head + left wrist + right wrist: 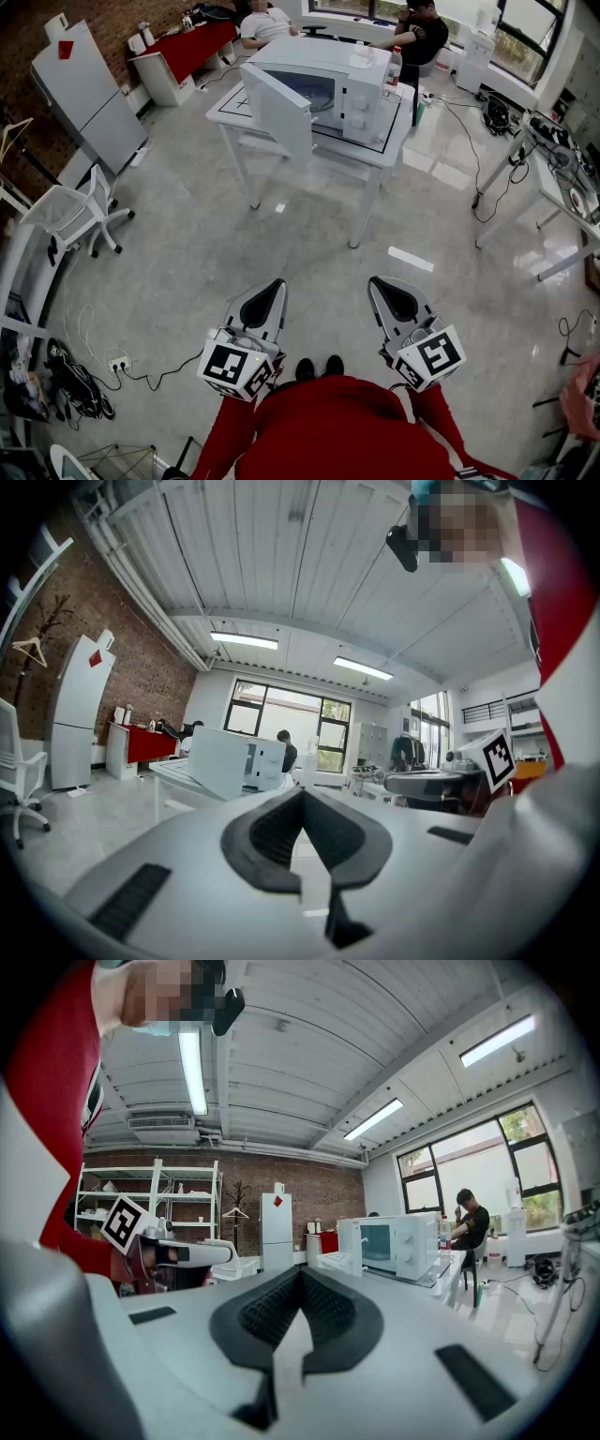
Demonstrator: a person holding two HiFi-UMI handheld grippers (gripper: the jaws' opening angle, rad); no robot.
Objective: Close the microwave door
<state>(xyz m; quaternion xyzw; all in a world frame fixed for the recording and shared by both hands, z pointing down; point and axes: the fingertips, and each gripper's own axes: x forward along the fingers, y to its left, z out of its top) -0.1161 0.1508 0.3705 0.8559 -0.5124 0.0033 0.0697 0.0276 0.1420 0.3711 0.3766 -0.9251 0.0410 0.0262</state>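
Note:
A white microwave [328, 82] stands on a white table [375, 150] at the far side of the room, with its door [278, 111] swung open toward the left front. Both grippers are held low near the person's red sleeves, far from the microwave. My left gripper [275, 284] is shut with nothing in it, and so is my right gripper [377, 281]. In the left gripper view the closed jaws [302, 797] point level toward the microwave's open door [217, 761]. The right gripper view shows the closed jaws [300, 1277] with the microwave [396, 1243] to the right.
Bare grey floor lies between me and the table. A white chair [70, 214] and a white fridge [89, 89] stand at the left, a red desk [192, 47] at the back. Desks with cables [548, 178] fill the right. People sit behind the table [419, 33].

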